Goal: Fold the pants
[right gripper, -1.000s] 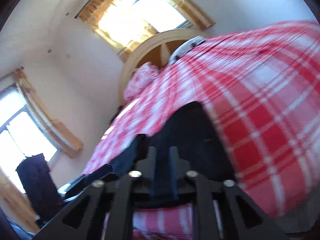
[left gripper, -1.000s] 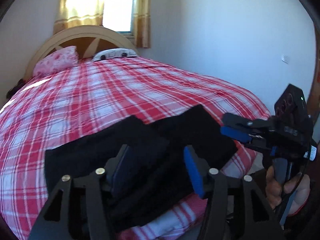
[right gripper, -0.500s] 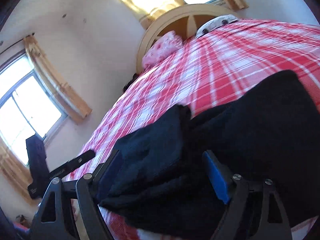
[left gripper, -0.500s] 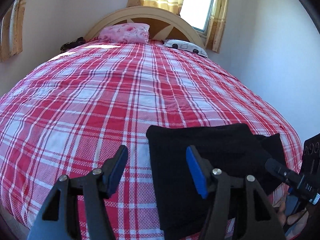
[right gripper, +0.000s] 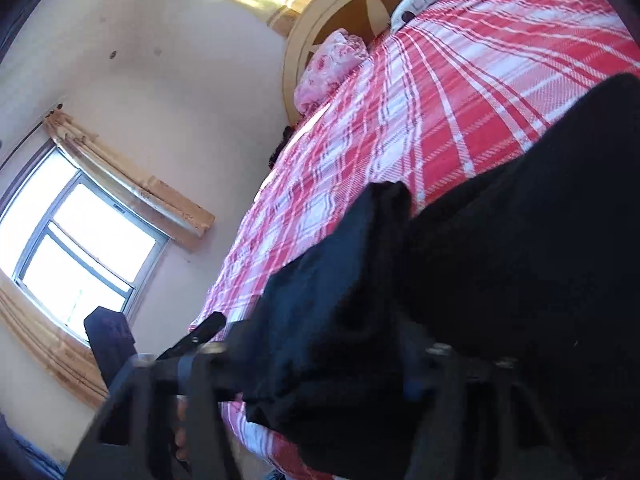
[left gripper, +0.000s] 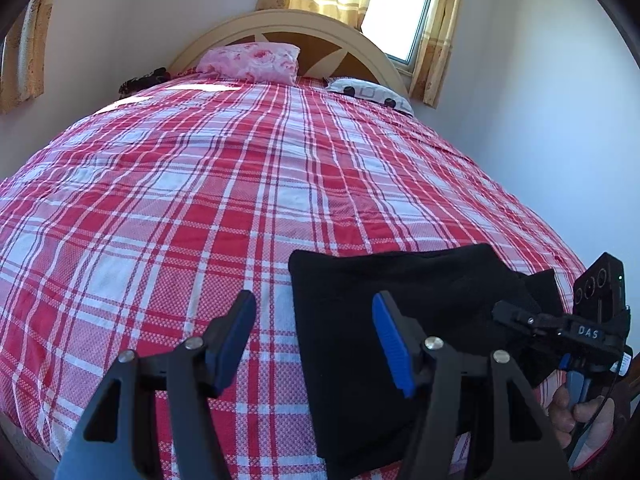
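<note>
Black pants (left gripper: 400, 312) lie folded into a thick stack at the near right edge of the bed with the red plaid cover (left gripper: 240, 200). My left gripper (left gripper: 316, 336) is open and empty, just above the stack's left edge. My right gripper (left gripper: 516, 316) shows at the right of the left wrist view, low over the stack's right side. In the right wrist view the pants (right gripper: 500, 280) fill the frame and hide the right gripper's fingertips, so I cannot see how its jaws stand.
A pink pillow (left gripper: 252, 62) and a white patterned pillow (left gripper: 372, 94) lie by the headboard (left gripper: 288, 30). A curtained window (left gripper: 400, 12) is behind it. Another window (right gripper: 72, 256) shows in the right wrist view. A wall runs along the bed's right side.
My left gripper swung left off the stack and now looks up the bed. My right gripper opened half a second ago, then pushed lower into the pants, which now cover its fingers.
</note>
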A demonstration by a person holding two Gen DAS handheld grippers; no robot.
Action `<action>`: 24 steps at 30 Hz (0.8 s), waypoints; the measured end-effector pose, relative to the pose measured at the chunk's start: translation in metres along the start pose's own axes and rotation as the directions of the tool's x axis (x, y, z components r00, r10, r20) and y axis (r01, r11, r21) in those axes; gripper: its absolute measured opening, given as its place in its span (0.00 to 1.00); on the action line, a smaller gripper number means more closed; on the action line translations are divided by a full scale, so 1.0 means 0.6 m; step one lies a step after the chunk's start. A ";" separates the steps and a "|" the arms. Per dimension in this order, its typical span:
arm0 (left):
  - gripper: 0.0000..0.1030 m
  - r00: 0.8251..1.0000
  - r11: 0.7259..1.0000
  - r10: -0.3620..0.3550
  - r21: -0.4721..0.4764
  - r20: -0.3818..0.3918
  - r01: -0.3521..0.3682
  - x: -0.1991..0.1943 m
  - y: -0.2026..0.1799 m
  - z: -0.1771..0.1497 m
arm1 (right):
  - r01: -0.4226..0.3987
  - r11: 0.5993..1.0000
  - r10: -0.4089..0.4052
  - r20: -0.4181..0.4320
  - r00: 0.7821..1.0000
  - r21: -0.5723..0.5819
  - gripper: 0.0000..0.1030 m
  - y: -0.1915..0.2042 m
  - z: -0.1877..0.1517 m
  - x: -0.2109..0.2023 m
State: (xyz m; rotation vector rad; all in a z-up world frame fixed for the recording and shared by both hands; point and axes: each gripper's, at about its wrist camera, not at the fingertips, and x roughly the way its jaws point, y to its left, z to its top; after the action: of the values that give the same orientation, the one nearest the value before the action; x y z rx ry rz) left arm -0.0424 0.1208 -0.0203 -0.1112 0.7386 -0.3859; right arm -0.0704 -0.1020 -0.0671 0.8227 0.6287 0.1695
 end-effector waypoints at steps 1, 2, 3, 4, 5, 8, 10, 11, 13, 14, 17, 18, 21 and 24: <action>0.61 1.000 1.000 0.003 -0.001 -0.002 -0.003 0.001 -0.001 0.000 | 0.006 1.000 -0.005 -0.030 1.000 0.024 0.19 -0.007 0.000 0.010; 0.61 1.000 1.000 0.005 -0.002 -0.003 -0.005 0.001 -0.002 0.000 | 0.017 1.000 -0.016 -0.036 0.999 0.024 0.19 -0.009 -0.001 0.014; 0.61 1.000 1.000 0.006 -0.001 -0.002 -0.006 0.000 -0.005 0.000 | 0.025 1.000 -0.025 -0.031 0.999 0.002 0.19 -0.003 0.000 0.012; 0.61 1.000 1.000 0.005 0.000 -0.002 -0.005 -0.001 -0.007 0.000 | 0.037 0.998 -0.038 -0.029 0.999 -0.040 0.19 0.009 0.002 0.010; 0.61 1.000 1.000 0.004 0.003 -0.001 -0.004 -0.002 -0.010 0.002 | 0.039 0.996 -0.041 -0.019 0.999 -0.085 0.18 0.024 0.006 0.006; 0.61 1.000 1.000 0.003 0.029 0.020 -0.003 -0.011 -0.027 0.011 | 0.021 0.985 -0.017 0.027 0.999 -0.170 0.18 0.065 0.024 -0.023; 0.61 0.999 0.999 -0.006 0.044 0.034 0.005 -0.017 -0.037 0.016 | 0.028 0.975 -0.009 0.084 0.996 -0.221 0.18 0.083 0.034 -0.061; 0.61 0.999 0.999 -0.011 0.052 0.041 0.009 -0.019 -0.043 0.018 | 0.036 0.970 -0.008 0.116 0.993 -0.239 0.18 0.088 0.038 -0.086; 0.63 0.998 0.997 -0.030 0.078 0.049 0.026 -0.018 -0.061 0.021 | 0.055 0.961 -0.004 0.189 0.982 -0.269 0.18 0.090 0.041 -0.146; 0.69 0.998 0.996 -0.034 0.090 0.049 0.030 -0.015 -0.070 0.022 | 0.082 0.952 -0.013 0.231 0.973 -0.293 0.18 0.086 0.037 -0.175; 0.70 0.998 0.992 -0.060 0.117 0.032 0.055 0.002 -0.098 0.018 | 0.207 0.928 -0.115 0.291 0.950 -0.310 0.18 0.053 0.018 -0.225; 0.70 0.997 0.991 -0.066 0.122 0.026 0.063 0.006 -0.105 0.016 | 0.223 0.935 -0.146 0.273 0.951 -0.276 0.18 0.027 0.011 -0.229; 0.70 0.997 0.987 -0.079 0.142 -0.007 0.079 0.024 -0.135 0.009 | 0.292 0.942 -0.260 0.191 0.947 -0.166 0.18 -0.066 -0.017 -0.202; 0.70 0.997 0.976 -0.076 0.203 -0.016 0.078 0.021 -0.162 0.000 | 0.221 0.973 -0.199 0.244 0.949 -0.068 0.22 -0.104 -0.034 -0.204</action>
State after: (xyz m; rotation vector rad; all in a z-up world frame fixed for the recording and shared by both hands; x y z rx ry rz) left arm -0.0631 0.0264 -0.0057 0.0554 0.6998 -0.5340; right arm -0.1869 -0.1777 -0.0673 0.6667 0.4757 -0.0925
